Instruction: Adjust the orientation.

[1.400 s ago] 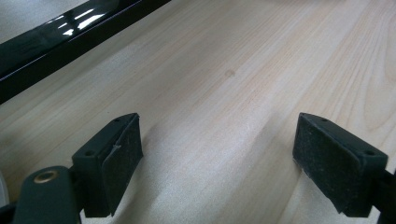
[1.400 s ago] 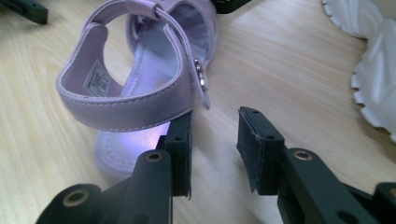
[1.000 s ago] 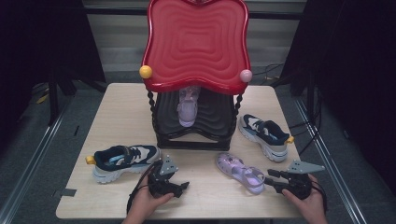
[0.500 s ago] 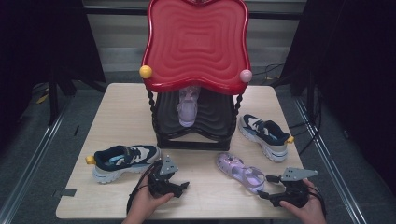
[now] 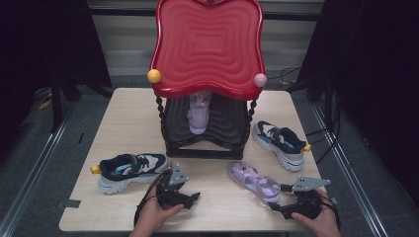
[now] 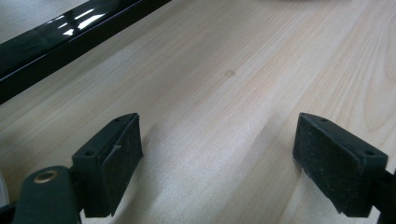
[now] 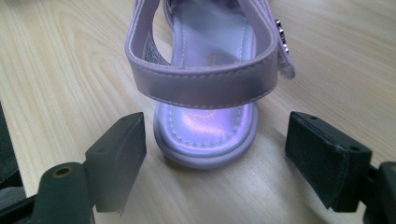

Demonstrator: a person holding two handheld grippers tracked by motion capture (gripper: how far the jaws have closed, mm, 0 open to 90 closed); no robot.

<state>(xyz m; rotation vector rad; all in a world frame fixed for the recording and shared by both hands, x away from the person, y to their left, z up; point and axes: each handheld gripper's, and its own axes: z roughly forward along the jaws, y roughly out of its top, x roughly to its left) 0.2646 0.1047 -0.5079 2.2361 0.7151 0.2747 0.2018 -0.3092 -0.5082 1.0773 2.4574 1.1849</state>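
Note:
A lilac sandal lies on the table's front right, heel toward me. My right gripper sits just behind that heel. In the right gripper view the sandal's heel strap stands ahead of the right gripper, whose jaws have just been opening and stand wide to either side of the heel, touching nothing. My left gripper rests at the front centre-left, open over bare wood. A second lilac sandal sits on the lower shelf of the red-topped shoe rack.
A navy and white sneaker lies at the front left, close beside the left gripper. Its partner lies right of the rack. The rack's black base runs ahead of the left jaws. Bare table spreads left of the rack.
The right gripper has drawn back toward the table's front edge and its jaws have spread. The sandal lies where it was. The left gripper has kept still.

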